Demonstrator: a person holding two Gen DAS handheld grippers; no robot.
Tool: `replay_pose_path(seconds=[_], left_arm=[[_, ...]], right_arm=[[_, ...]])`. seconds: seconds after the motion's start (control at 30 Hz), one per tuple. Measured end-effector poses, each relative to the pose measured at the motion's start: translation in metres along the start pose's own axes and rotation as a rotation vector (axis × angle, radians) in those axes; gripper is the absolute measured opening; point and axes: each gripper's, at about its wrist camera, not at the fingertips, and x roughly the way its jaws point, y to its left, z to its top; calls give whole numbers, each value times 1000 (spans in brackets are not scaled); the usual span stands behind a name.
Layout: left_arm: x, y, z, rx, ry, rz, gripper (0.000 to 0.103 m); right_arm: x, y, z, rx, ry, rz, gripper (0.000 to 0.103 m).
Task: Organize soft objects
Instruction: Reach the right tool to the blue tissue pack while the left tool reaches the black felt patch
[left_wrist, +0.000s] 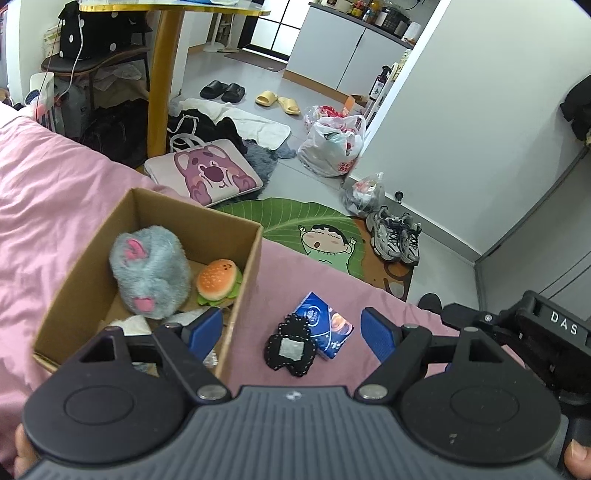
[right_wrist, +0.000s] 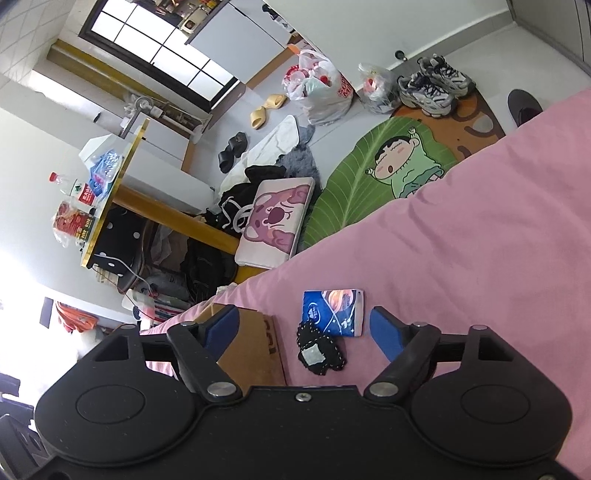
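A cardboard box (left_wrist: 74, 266) stands on the pink bedspread (left_wrist: 44, 192) and holds a grey plush toy (left_wrist: 151, 273), a soft burger (left_wrist: 218, 280) and some pale items under my left finger. Right of the box lie a small black knitted piece (left_wrist: 291, 347) and a blue tissue pack (left_wrist: 325, 325). My left gripper (left_wrist: 291, 332) hovers open above them, nothing between its fingers. In the right wrist view the black knitted piece (right_wrist: 319, 350) and the tissue pack (right_wrist: 332, 312) lie between the open fingers of my right gripper (right_wrist: 303, 328); the box's side (right_wrist: 255, 354) is at left.
The right gripper's black body (left_wrist: 535, 332) sits at the right of the left wrist view. Beyond the bed edge the floor carries a bear-print bag (left_wrist: 207, 173), a green cartoon rug (left_wrist: 317, 232), sneakers (left_wrist: 395, 236), plastic bags (left_wrist: 332, 144), slippers and a yellow-legged table (left_wrist: 166, 74).
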Motion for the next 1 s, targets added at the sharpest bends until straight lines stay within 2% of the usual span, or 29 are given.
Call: replay_pose_path(seconds=[0.37,0.77,1.0], left_arm=[[53,-31,-24,32,38,57,78],[106,-39,-44,75,71,142,69],[127,-36,-55,63,78,195,61]], right_arm=[[42,-43,3,66,76,62,79],[82,-71,10,92,170,139,61],[101,-80,10,93,219,163,59]])
